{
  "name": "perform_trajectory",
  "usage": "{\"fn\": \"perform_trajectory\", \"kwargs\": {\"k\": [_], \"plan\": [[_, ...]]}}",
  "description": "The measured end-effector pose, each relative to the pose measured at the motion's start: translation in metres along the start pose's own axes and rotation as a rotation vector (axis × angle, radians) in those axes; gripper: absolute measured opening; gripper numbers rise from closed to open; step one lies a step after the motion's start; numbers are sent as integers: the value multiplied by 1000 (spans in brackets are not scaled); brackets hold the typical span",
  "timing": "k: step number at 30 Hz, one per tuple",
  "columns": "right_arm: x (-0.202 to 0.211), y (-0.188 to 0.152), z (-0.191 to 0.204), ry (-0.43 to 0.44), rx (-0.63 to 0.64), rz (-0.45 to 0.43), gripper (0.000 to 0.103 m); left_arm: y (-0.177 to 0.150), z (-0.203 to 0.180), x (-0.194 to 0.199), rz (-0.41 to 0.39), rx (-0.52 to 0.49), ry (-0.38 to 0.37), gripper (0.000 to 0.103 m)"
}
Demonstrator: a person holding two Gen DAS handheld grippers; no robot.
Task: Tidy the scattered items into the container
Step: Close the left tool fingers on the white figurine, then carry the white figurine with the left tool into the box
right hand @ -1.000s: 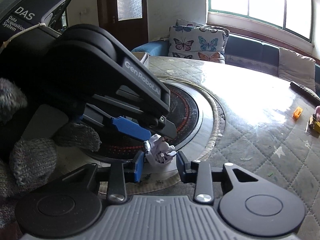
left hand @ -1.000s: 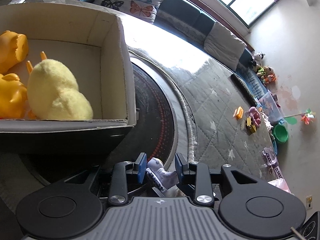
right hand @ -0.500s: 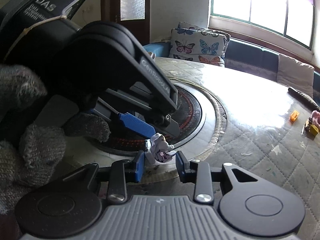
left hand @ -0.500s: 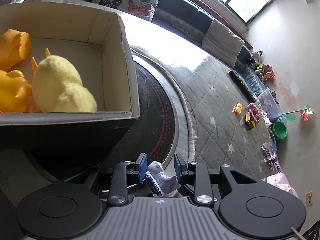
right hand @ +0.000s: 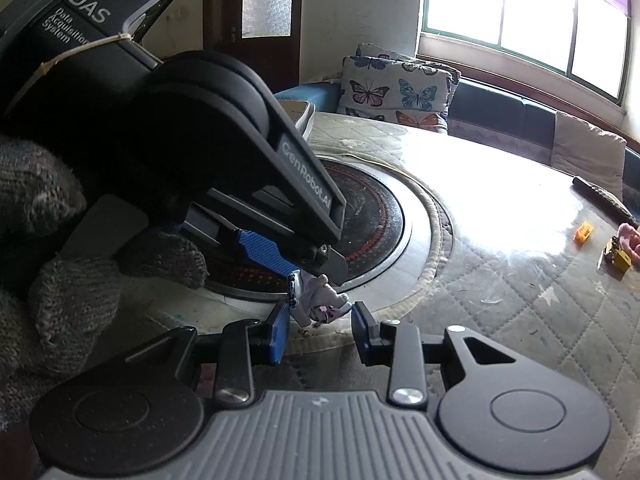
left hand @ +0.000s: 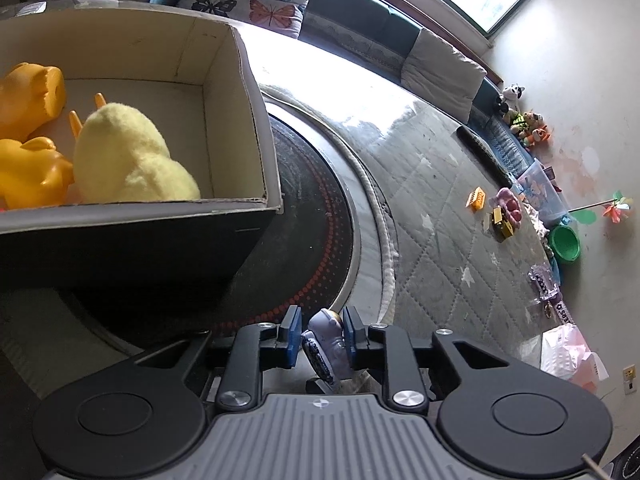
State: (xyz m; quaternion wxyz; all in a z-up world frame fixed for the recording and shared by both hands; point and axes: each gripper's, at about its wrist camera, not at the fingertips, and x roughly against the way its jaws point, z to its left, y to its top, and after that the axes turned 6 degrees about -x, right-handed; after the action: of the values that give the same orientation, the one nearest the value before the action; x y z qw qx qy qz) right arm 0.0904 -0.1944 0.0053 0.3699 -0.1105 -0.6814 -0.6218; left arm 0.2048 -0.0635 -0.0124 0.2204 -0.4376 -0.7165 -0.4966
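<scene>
I'm seeing the left gripper (left hand: pixel 319 335) pinching a small pale purple toy figure (left hand: pixel 326 342) between its blue fingers (left hand: pixel 291 334); the toy is sitting tilted in the gap, pads touching both sides. In the right wrist view the same left gripper (right hand: pixel 304 268) is crossing in from upper left, my gloved left hand (right hand: pixel 76 280) wrapping its body, and the toy figure (right hand: pixel 316 300) is hanging at its tip. The right gripper (right hand: pixel 319 328) is hovering just below and behind that toy with its fingers (right hand: pixel 279 330) spread wide, gripping nothing; the toy is sitting just ahead of the gap, and I can't tell whether it's touching the left pad.

Just beyond the left gripper, the cardboard box (left hand: pixel 256 128) is standing on the counter (left hand: pixel 440 208), open top facing the camera. Inside it a fluffy yellow plush duck (left hand: pixel 128 156) is lying against the near wall, with orange plastic toys (left hand: pixel 28 136) beside it on the left.

Under and beside the box, the dark round turntable (left hand: pixel 316 208) is showing its ring of red dots.

Farther out on the quilted counter cover, an orange block (left hand: pixel 476 199), a yellow toy truck (left hand: pixel 503 222) and a pink toy (left hand: pixel 510 204) are lying near each other, well apart from the box. A dark remote (left hand: pixel 484 154) is resting near the far edge.

Beyond that, a butterfly cushion (right hand: pixel 398 88) is leaning on the sofa under the window.
</scene>
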Motion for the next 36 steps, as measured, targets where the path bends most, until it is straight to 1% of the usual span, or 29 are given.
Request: {"fn": "perform_trajectory", "kwargs": {"k": [4,9,15,20,23,28,36], "plan": [[7,1,4,2,10,-19,33,-2,2,14,-27,7,-9,24],[21,10,16,16,35,-71,33,0,4,40,-82,15,-14,24],[28,36,34,51,68,-145,33,16,12,77,-176,9,12,24],[17,58,53,101,102,-181,33,32,34,96,-232,41,45,24],[5,69,65,131,119,-184,33,38,50,103,-253,69,68,24],[-15,80,82,165,140,-167,33,45,78,108,-265,105,102,24],[-38,84,104,192,161,-131,33,44,105,105,-255,140,115,25]]}}
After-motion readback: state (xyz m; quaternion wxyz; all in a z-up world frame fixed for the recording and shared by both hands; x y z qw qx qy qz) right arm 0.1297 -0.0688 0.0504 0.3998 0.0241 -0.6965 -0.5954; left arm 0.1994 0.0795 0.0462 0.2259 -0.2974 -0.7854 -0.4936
